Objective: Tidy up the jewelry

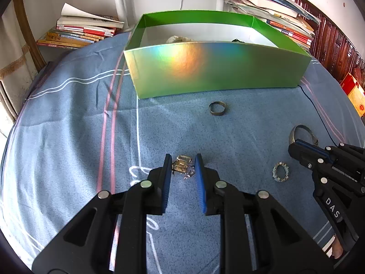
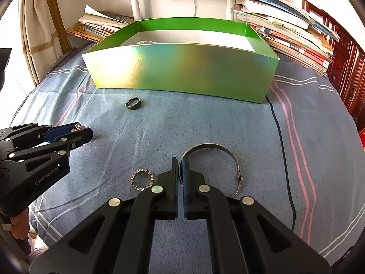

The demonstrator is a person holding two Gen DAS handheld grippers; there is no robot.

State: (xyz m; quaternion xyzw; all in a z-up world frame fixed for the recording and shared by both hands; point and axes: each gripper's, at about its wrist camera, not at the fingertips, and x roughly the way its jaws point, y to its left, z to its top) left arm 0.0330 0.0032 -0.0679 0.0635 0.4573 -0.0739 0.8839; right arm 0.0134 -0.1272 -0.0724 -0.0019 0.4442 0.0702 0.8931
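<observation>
On the blue striped cloth (image 1: 68, 118), my left gripper (image 1: 183, 157) is shut on a small gold and crystal jewelry piece (image 1: 181, 165) lying between its blue pads; from the right wrist view the left gripper (image 2: 85, 130) shows the piece (image 2: 78, 127) at its tips. My right gripper (image 2: 180, 159) is shut on the left edge of a silver open bangle (image 2: 212, 145), also visible as the bangle (image 1: 301, 126) beside the right gripper (image 1: 293, 145). A sparkly ring (image 2: 142, 171) (image 1: 275, 171) lies loose between the grippers. A dark ring (image 1: 217, 113) (image 2: 133, 107) lies near the green box.
A shiny green open box (image 1: 216, 68) (image 2: 182, 73) stands at the back of the cloth, with a pale item (image 1: 180, 38) and a dark item (image 1: 238, 40) inside. Stacks of books (image 1: 79, 32) (image 2: 292, 36) flank it. A black cable (image 2: 280, 137) runs down the right.
</observation>
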